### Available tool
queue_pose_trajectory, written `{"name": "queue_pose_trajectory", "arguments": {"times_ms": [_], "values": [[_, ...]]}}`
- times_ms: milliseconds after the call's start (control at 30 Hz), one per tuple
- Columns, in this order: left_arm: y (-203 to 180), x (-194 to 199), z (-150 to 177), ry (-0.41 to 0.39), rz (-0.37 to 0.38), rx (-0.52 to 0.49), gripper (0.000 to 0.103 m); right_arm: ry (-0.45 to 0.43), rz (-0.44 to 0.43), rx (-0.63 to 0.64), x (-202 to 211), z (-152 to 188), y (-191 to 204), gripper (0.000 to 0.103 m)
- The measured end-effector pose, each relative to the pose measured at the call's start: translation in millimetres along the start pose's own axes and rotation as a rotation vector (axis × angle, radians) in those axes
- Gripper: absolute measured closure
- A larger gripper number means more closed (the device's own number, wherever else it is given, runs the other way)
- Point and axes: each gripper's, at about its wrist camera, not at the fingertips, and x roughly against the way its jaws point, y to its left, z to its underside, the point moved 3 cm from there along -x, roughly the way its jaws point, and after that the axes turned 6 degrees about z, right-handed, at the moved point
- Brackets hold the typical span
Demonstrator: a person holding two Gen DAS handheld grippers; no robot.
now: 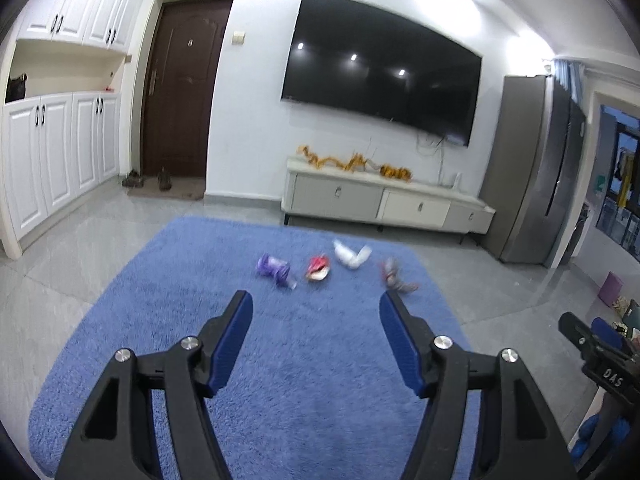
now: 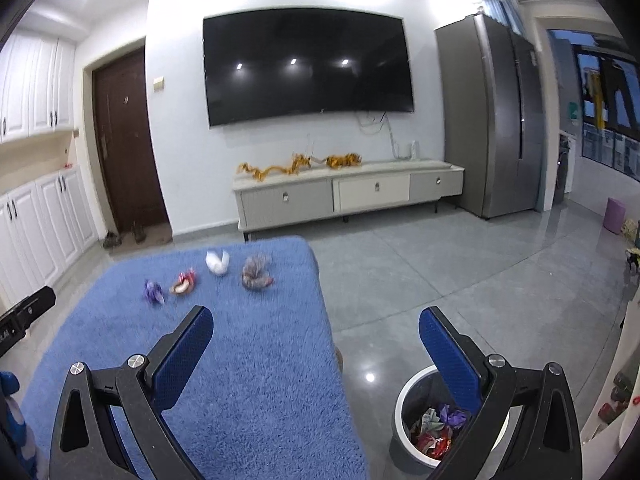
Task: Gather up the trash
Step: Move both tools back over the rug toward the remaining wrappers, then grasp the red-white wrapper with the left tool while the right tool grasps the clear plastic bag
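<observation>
Now | left tool (image 1: 316,308) wide open, empty | right tool (image 2: 316,322) wide open, empty, straddling rug edge (image 2: 324,312)

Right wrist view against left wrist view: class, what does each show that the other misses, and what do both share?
Only the right wrist view shows the white-rimmed grey trash bin holding wrappers. Only the left wrist view shows the dark bag in the cabinet niche. Both show the blue shaggy rug with four crumpled trash pieces, including the white one.
</observation>
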Motion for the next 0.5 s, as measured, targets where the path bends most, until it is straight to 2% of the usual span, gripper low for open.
{"name": "queue_pose_trajectory", "arguments": {"times_ms": [100, 200, 367, 500], "values": [[19, -33, 10, 0.067, -0.007, 0.023, 0.039, 0.046, -0.027, 0.018, -26, 4, 7, 0.000], [37, -67, 18, 0.143, 0.020, 0.051, 0.039, 0.097, -0.057, 0.025, -58, 7, 13, 0.000], [49, -125, 19, 0.238, 0.099, 0.075, 0.039, 0.167, -0.121, 0.044, -115, 11, 28, 0.000], [36, -171, 5, 0.271, 0.183, 0.027, 0.040, 0.198, -0.174, 0.045, -158, 6, 39, 0.000]]}}
